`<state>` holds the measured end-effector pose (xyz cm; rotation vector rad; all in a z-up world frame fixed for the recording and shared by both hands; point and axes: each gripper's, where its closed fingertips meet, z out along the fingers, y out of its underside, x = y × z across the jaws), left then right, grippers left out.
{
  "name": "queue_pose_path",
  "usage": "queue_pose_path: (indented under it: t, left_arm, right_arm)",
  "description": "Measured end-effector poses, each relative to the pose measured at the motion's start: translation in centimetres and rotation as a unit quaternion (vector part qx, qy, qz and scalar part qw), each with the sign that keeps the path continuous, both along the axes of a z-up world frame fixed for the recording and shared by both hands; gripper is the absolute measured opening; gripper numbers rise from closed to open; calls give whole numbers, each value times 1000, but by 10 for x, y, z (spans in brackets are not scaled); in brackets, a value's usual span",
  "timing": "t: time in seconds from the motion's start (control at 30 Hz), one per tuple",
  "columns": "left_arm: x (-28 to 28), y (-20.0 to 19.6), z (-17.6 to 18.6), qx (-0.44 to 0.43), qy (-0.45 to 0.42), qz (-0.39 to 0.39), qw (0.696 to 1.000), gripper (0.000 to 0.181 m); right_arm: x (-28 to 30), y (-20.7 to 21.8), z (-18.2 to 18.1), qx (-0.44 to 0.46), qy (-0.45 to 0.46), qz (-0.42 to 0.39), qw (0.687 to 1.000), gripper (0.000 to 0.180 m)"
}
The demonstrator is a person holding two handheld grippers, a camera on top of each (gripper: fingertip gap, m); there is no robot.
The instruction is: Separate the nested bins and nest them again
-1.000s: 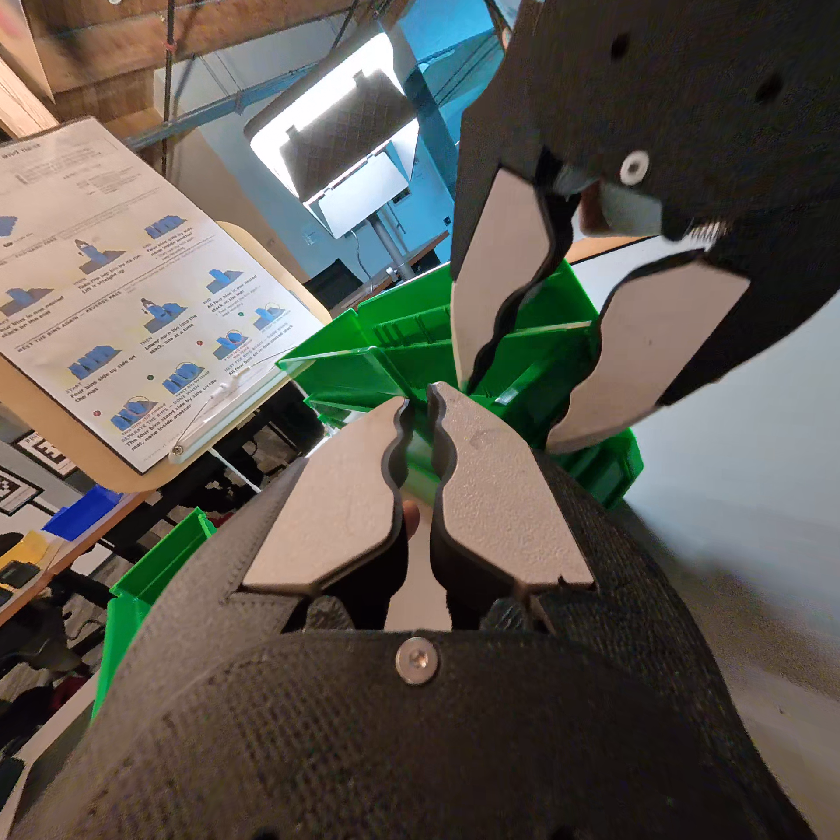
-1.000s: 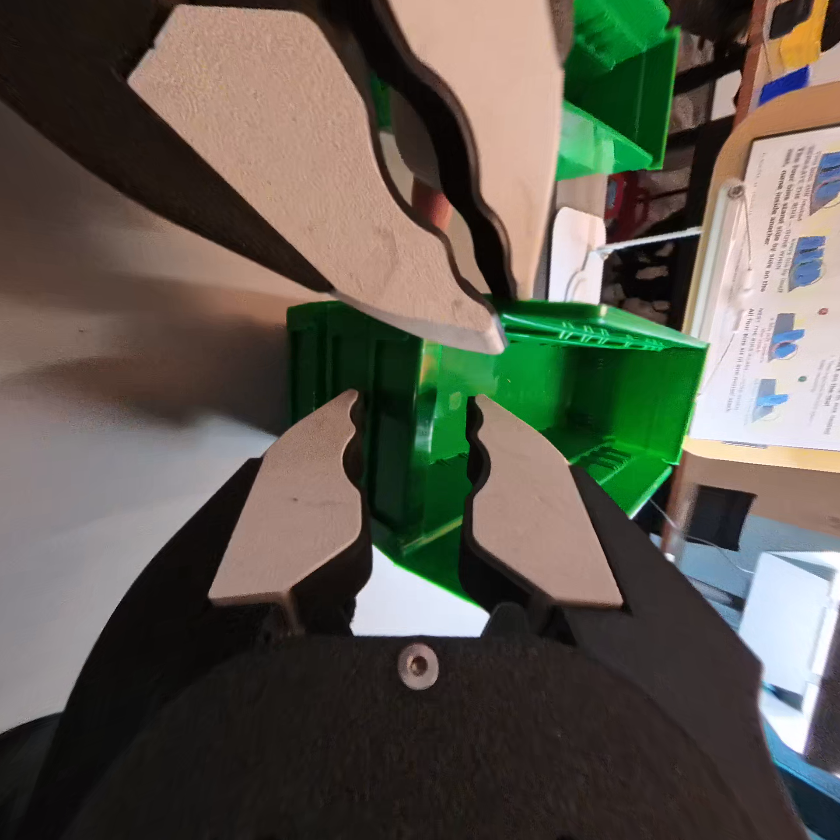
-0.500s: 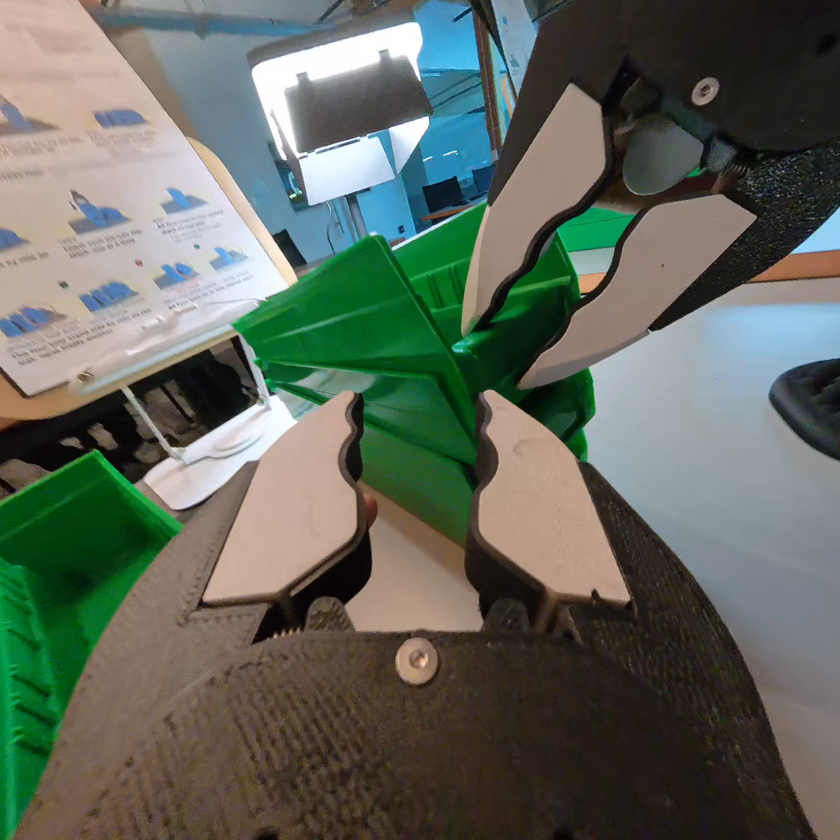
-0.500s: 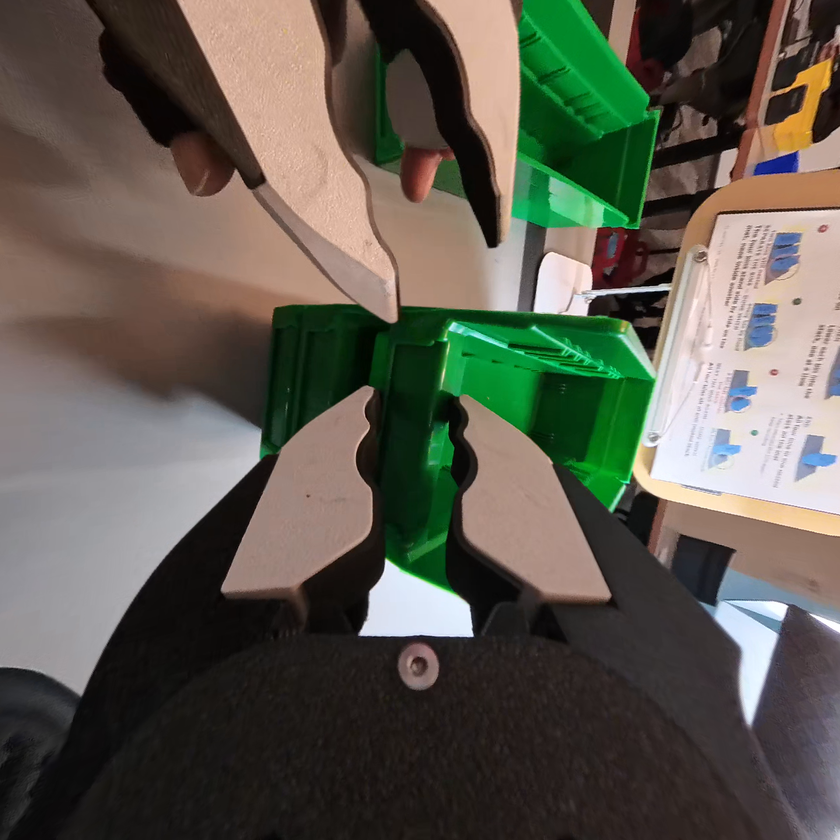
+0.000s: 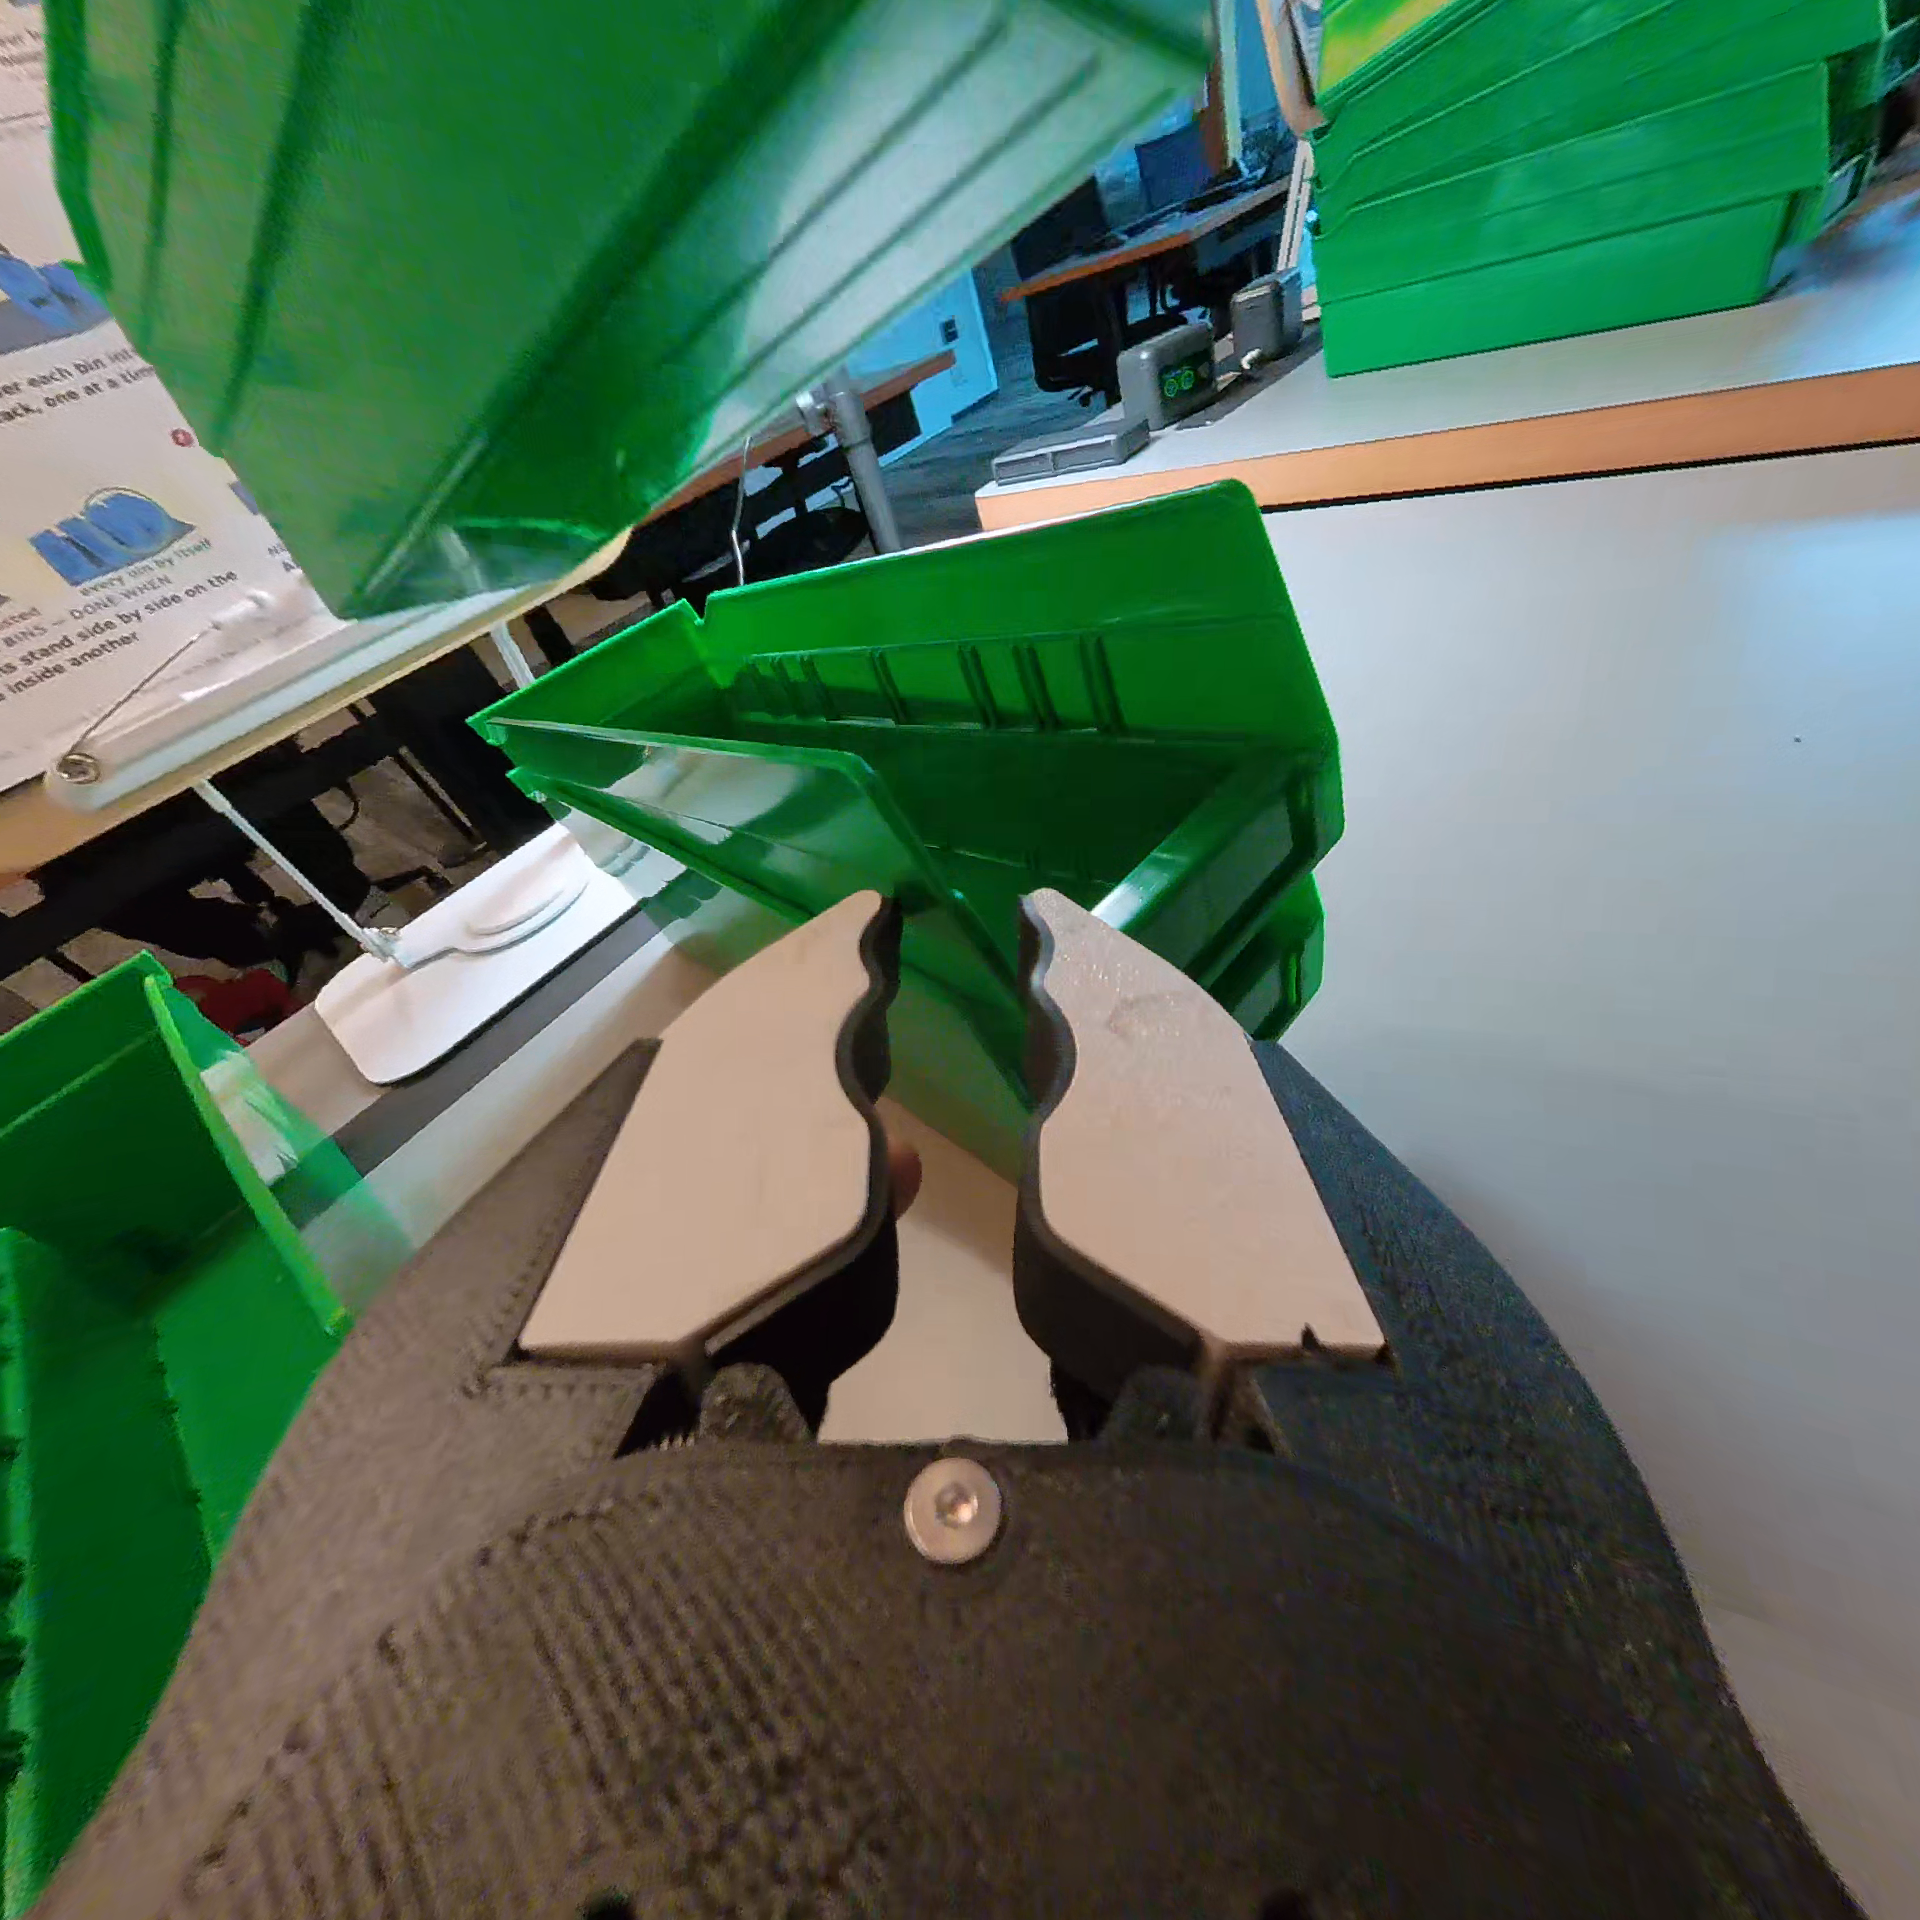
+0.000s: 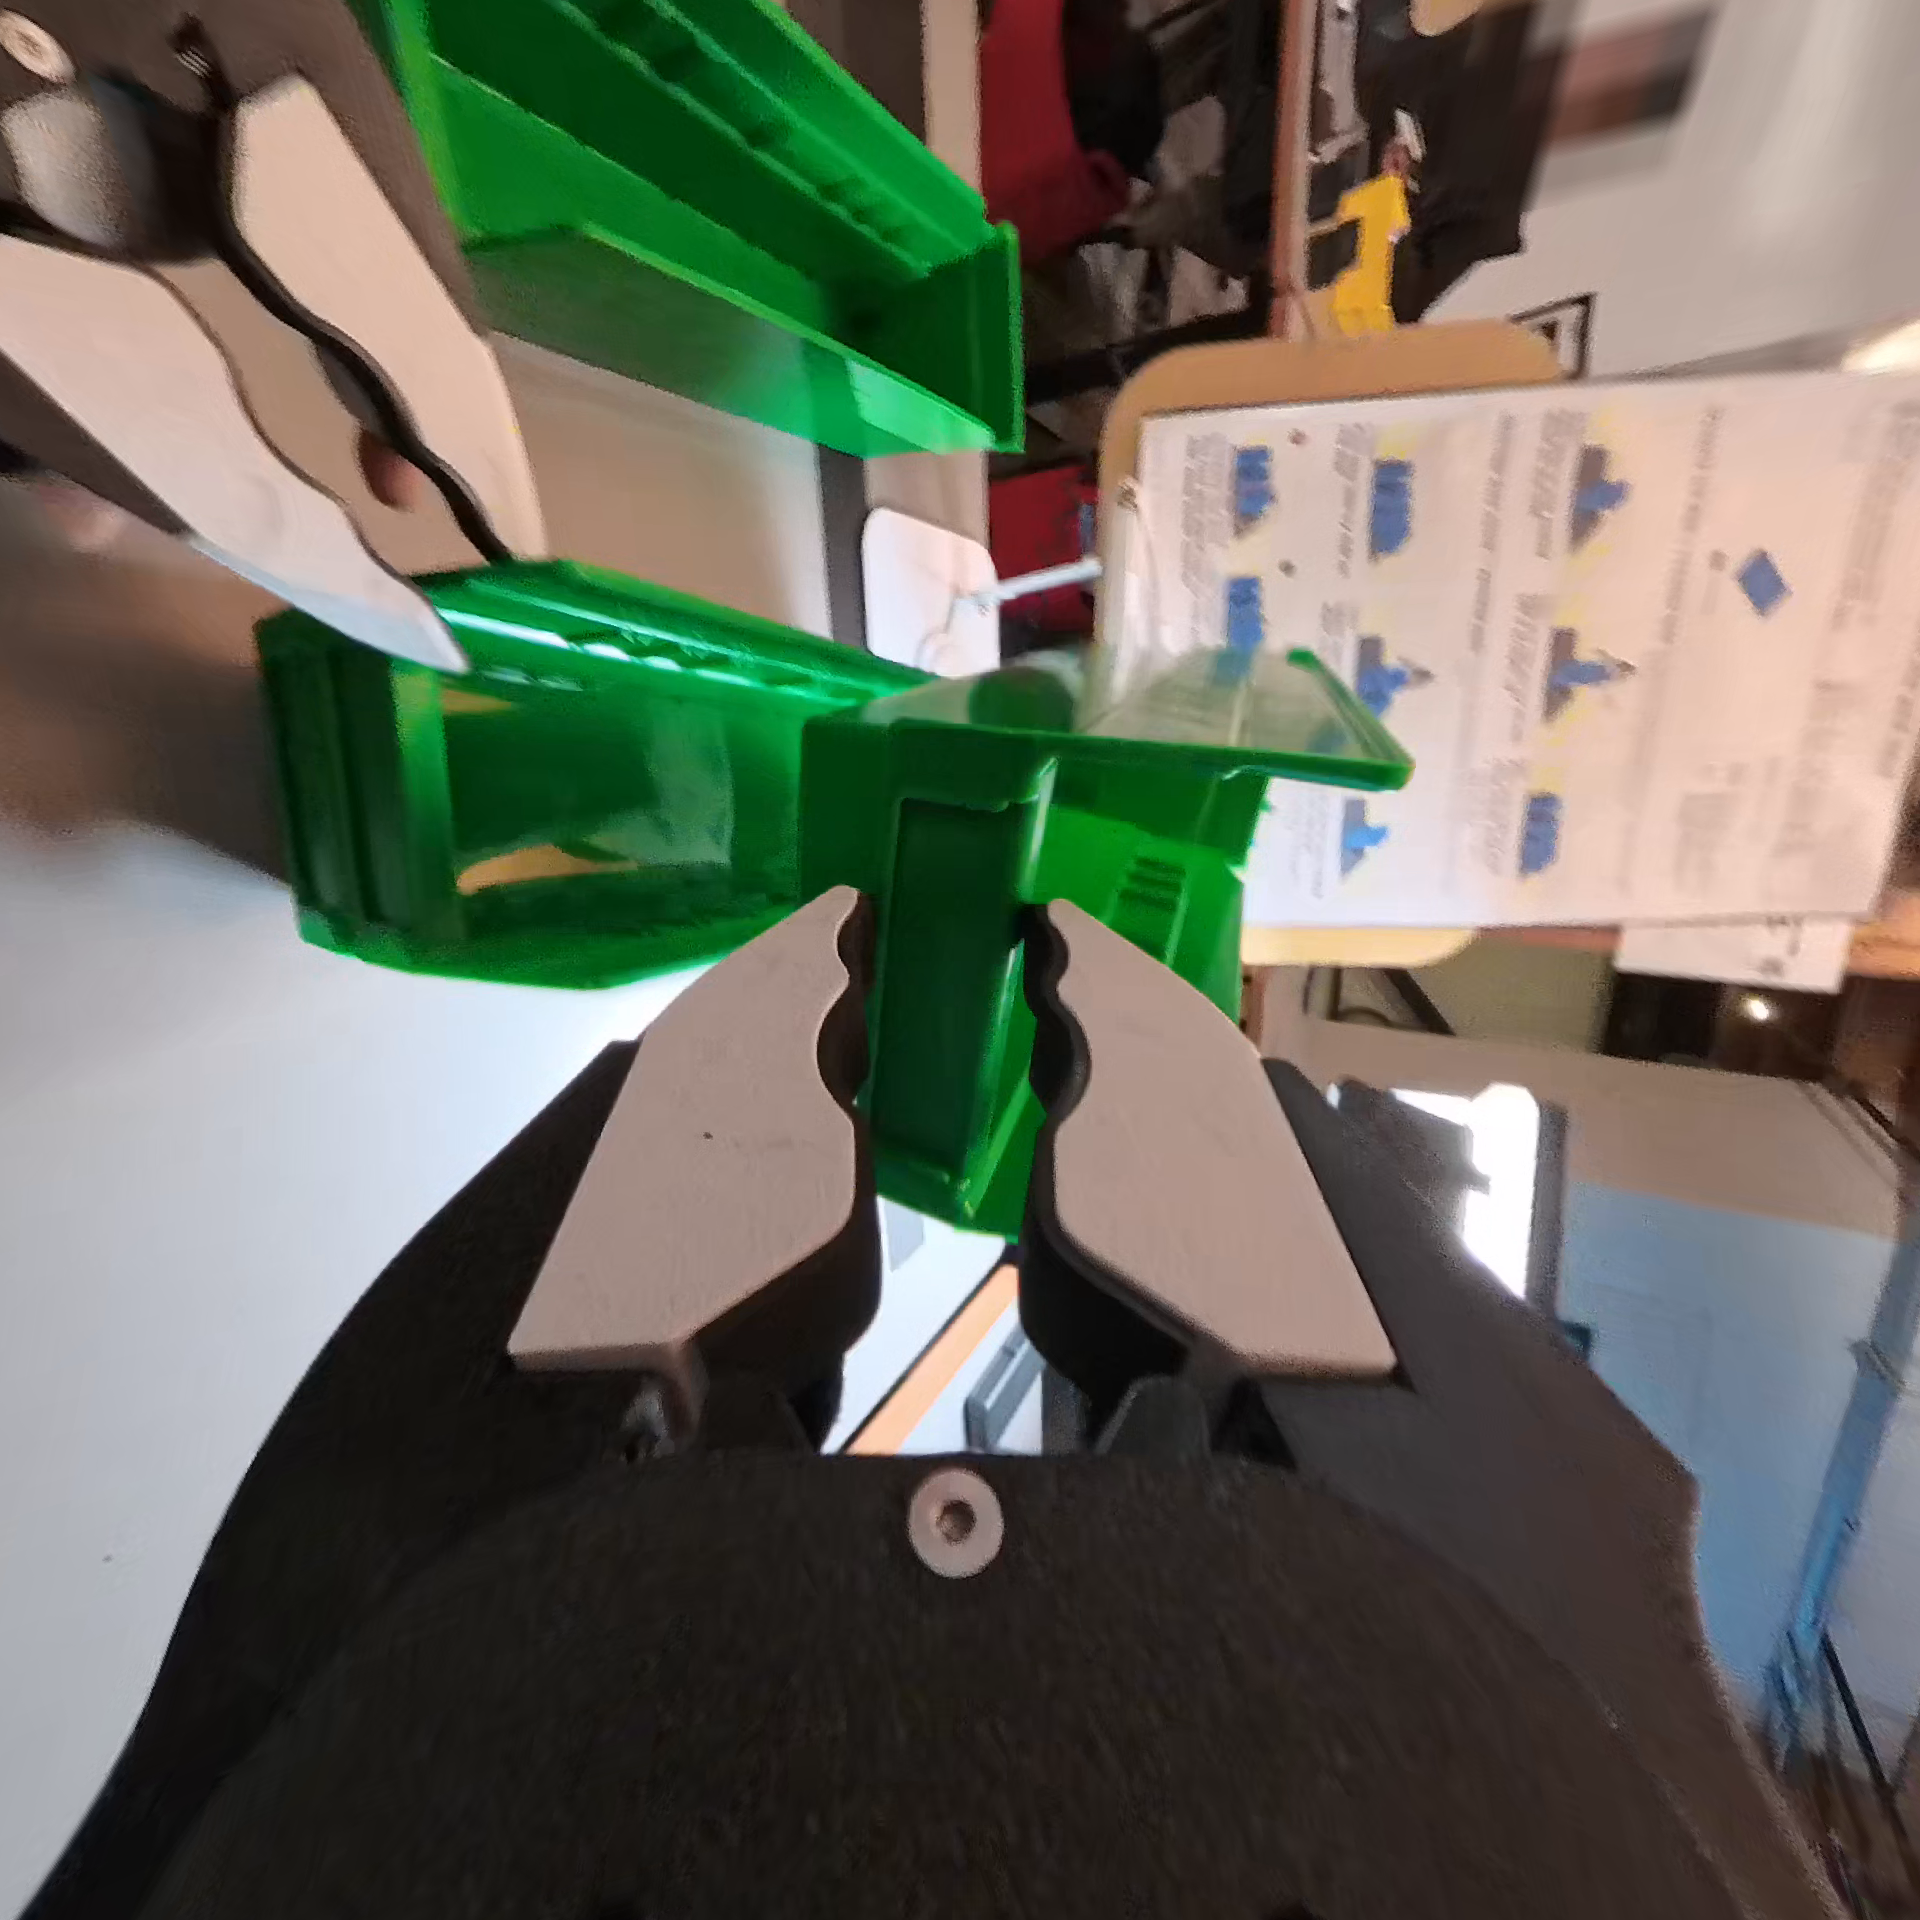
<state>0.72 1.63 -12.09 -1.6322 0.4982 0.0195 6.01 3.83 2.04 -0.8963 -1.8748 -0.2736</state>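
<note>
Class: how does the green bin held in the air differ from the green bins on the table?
The lifted bin hangs tilted in the air, while the nested bins sit on the table. The lifted bin is single, clamped by the right tool; the nested bins sit one inside another, gripped by the left tool. Both are green plastic.

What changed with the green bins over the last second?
The right hand-held gripper has pulled the top bin out of the remaining nested bins and lifted it clear; it hangs above them in the left view. The left hand-held gripper still pins the remaining bins' near wall on the table.
</note>
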Motion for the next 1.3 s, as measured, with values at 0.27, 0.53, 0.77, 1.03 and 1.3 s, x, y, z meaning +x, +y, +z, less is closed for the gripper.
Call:
queue_pose_path:
  t: [0.27,0.53,0.77,1.03,1.3]
  left_arm:
    - [2,-8,-1,0,8,-5,1000,19]
    - [3,-9,-2,2,16,-1,1000,18]
    - [3,-10,-1,6,16,-3,1000,17]
    - [3,-9,-1,5,10,-4,1000,17]
    - [6,-11,-2,7,16,-10,1000,16]
  right_arm:
    - [69,25,-6,-20,92,-61,994,25]
    - [104,40,30,20,185,-86,979,5]
    - [100,31,20,-36,219,-42,974,6]
    - [87,26,6,-152,259,5,954,61]
    - [45,43,-14,-309,197,28,930,71]
